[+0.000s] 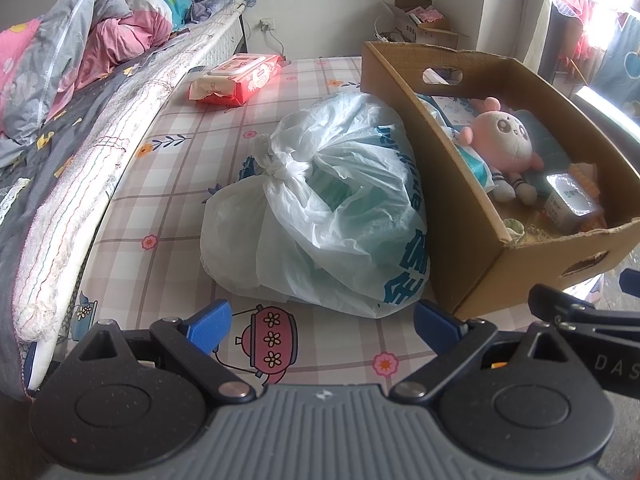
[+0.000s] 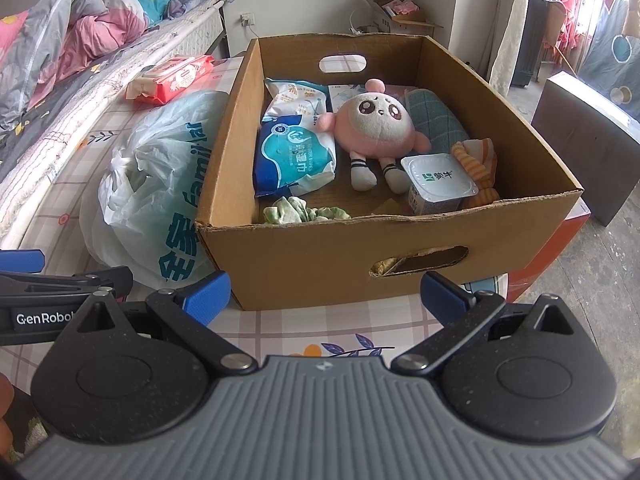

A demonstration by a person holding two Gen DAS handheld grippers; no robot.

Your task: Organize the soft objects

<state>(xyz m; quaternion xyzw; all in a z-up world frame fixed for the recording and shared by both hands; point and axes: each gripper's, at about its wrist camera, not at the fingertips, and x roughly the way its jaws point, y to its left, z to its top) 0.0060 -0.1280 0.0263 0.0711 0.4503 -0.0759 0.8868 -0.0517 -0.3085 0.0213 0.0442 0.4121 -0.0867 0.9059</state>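
A tied white plastic bag (image 1: 320,208) (image 2: 160,184) lies on the checked mat beside a cardboard box (image 1: 452,184) (image 2: 320,256). Inside the box are a pink plush doll (image 2: 376,128) (image 1: 500,140), a blue wet-wipes pack (image 2: 294,156), a cotton-swab pack (image 2: 296,96), a teal cloth (image 2: 436,120), an orange striped cloth (image 2: 480,164), a green scrunchie (image 2: 296,210) and a yogurt cup (image 2: 438,184). A red wipes pack (image 1: 236,76) (image 2: 172,78) lies farther back. My left gripper (image 1: 322,324) is open before the bag. My right gripper (image 2: 326,296) is open before the box's near wall. Both are empty.
A raised mattress edge (image 1: 100,152) with a rumpled pink and grey quilt (image 1: 72,52) runs along the left. A small open carton (image 2: 396,16) stands by the back wall. A dark cabinet (image 2: 592,132) and bare floor (image 2: 600,280) lie to the right of the box.
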